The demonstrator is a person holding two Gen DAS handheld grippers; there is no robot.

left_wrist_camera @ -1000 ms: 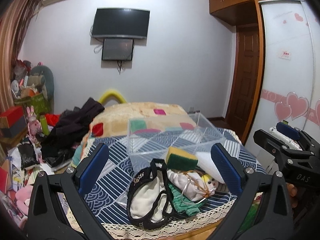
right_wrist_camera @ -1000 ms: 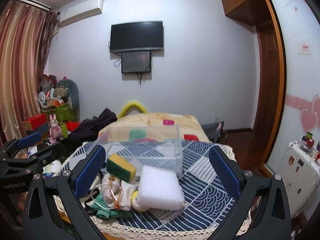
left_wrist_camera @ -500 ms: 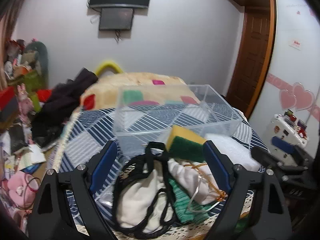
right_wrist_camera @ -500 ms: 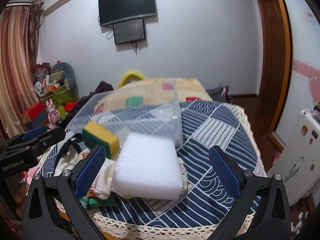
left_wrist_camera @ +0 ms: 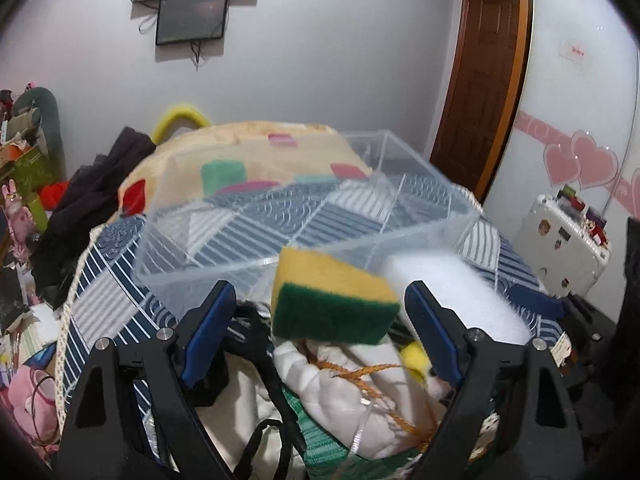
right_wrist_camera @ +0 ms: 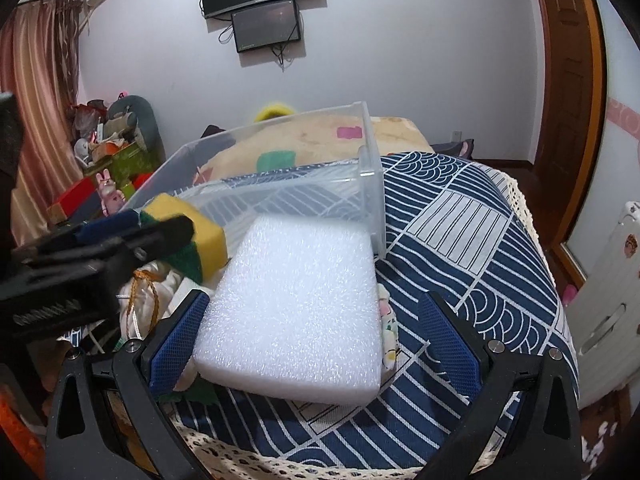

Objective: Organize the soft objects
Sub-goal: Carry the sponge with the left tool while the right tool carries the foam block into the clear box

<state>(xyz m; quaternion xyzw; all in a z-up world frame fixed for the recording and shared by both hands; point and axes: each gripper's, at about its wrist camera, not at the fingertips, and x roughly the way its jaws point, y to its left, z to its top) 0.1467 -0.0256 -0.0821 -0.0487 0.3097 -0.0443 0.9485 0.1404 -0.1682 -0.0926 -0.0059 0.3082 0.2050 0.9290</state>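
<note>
Both grippers nearer sponge; foam

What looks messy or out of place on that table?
The soft things lie heaped at the near edge: a yellow-green sponge, white foam block and cloth pouches overlap one another, while the clear box behind them sits empty.

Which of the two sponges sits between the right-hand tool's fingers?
The white foam sponge. It lies flat between the open right gripper, while the smaller yellow-and-green sponge sits between the open left gripper.
</note>
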